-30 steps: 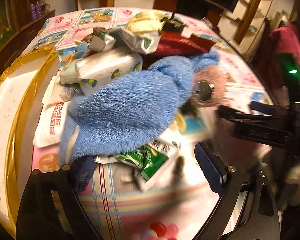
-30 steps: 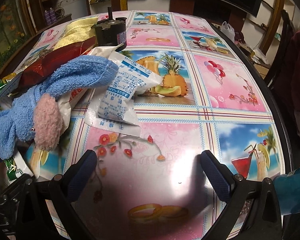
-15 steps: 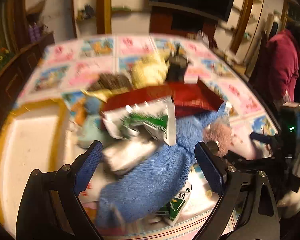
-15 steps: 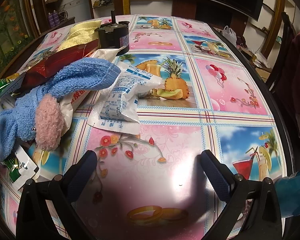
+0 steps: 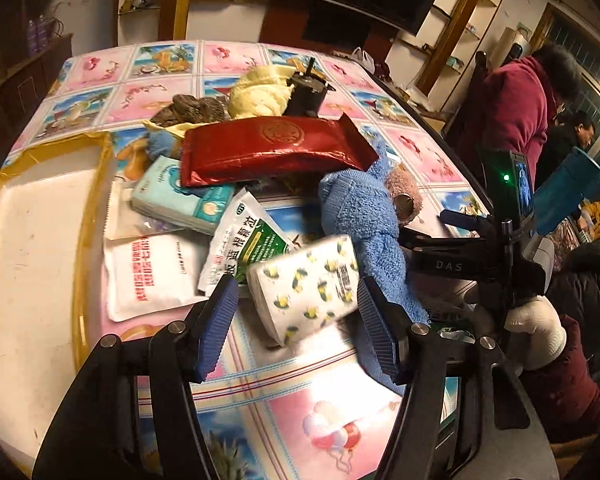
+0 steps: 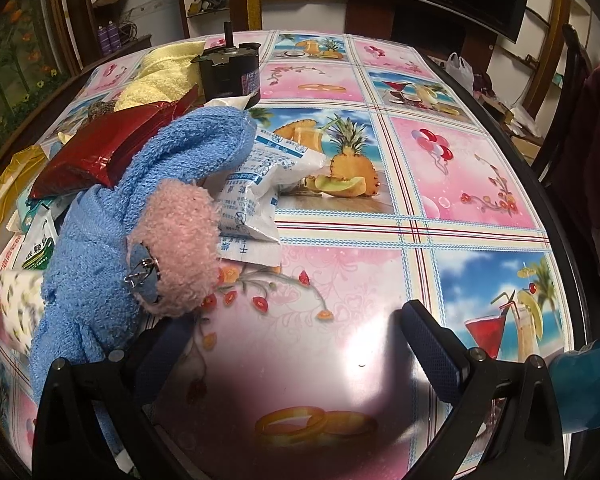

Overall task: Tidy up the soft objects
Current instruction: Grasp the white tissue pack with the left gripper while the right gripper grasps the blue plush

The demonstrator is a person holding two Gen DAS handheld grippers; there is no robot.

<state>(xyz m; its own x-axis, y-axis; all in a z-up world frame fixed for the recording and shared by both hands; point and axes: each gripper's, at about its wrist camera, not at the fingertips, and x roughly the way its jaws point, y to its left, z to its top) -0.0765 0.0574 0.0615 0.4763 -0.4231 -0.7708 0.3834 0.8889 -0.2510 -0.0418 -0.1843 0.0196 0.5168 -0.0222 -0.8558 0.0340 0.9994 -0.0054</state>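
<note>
A heap of soft things lies on the patterned tablecloth. A blue plush toy (image 5: 364, 216) with a pink tuft (image 6: 180, 248) lies at its right edge; it also shows in the right wrist view (image 6: 112, 256). My left gripper (image 5: 296, 320) is open, its jaws either side of a white lemon-print tissue pack (image 5: 306, 280), which looks blurred. My right gripper (image 6: 296, 344) is open and empty over bare tablecloth, its left finger close beside the blue plush. A yellow towel (image 5: 260, 92) lies at the back of the heap.
A red foil pouch (image 5: 272, 148), a teal tissue pack (image 5: 176, 196), a green-and-white sachet (image 5: 244, 244) and a white sachet (image 5: 148, 272) lie in the heap. A gold-rimmed white tray (image 5: 28, 248) stands left. A black motor (image 6: 230, 68) stands behind. People sit right.
The left gripper has dropped back toward the heap and now straddles the lemon-print tissue pack. The right gripper has moved closer to the blue plush.
</note>
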